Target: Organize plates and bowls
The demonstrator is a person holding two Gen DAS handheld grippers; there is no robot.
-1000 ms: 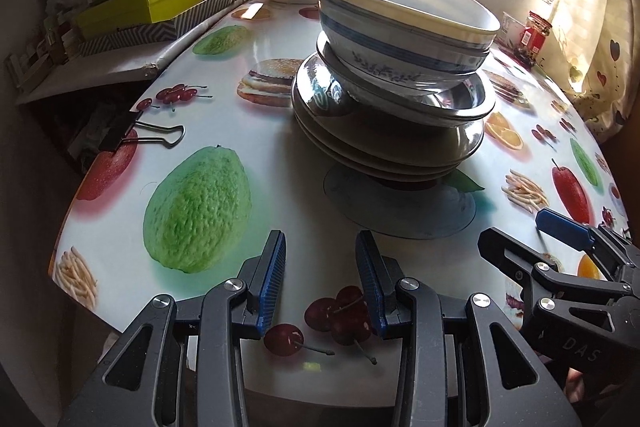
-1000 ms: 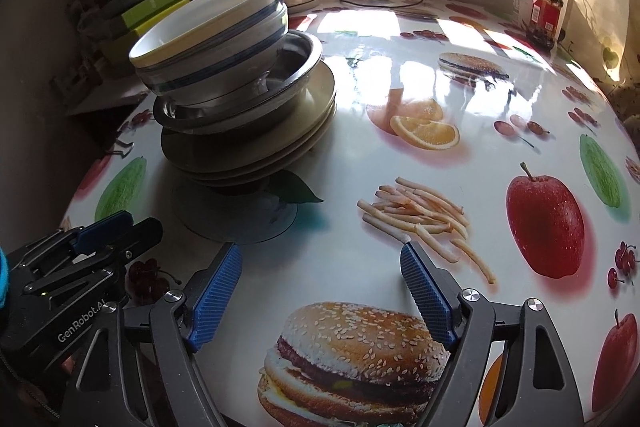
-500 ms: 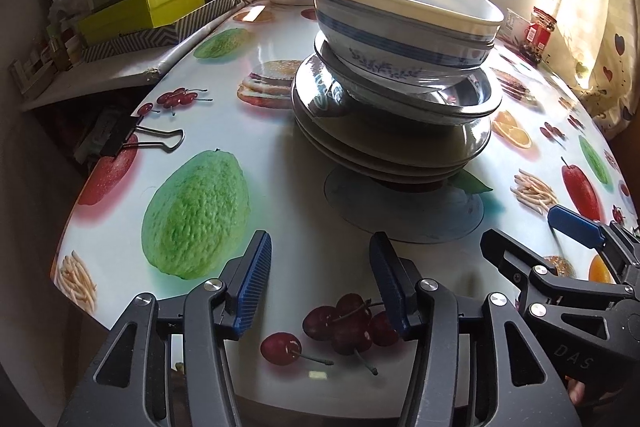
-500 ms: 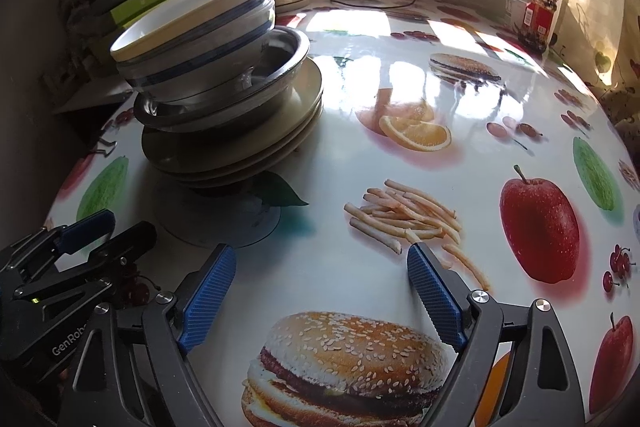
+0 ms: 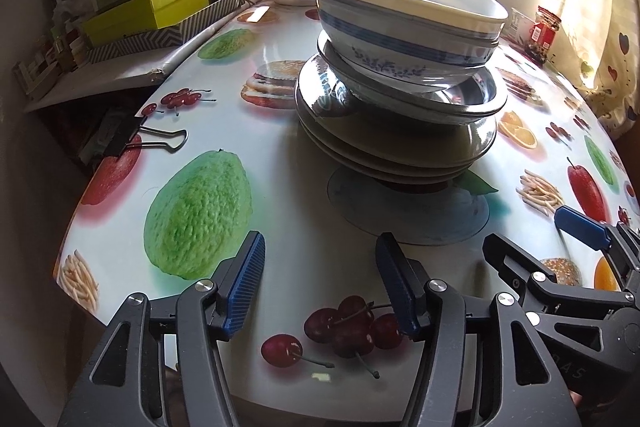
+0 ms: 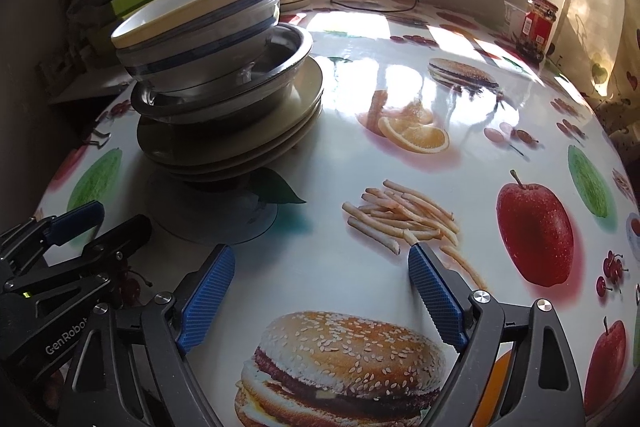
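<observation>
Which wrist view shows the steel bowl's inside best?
The right wrist view: the steel bowl opens toward it, showing the inner wall beside the stacked ceramic bowls. The left wrist view shows only its outer wall and rim.
</observation>
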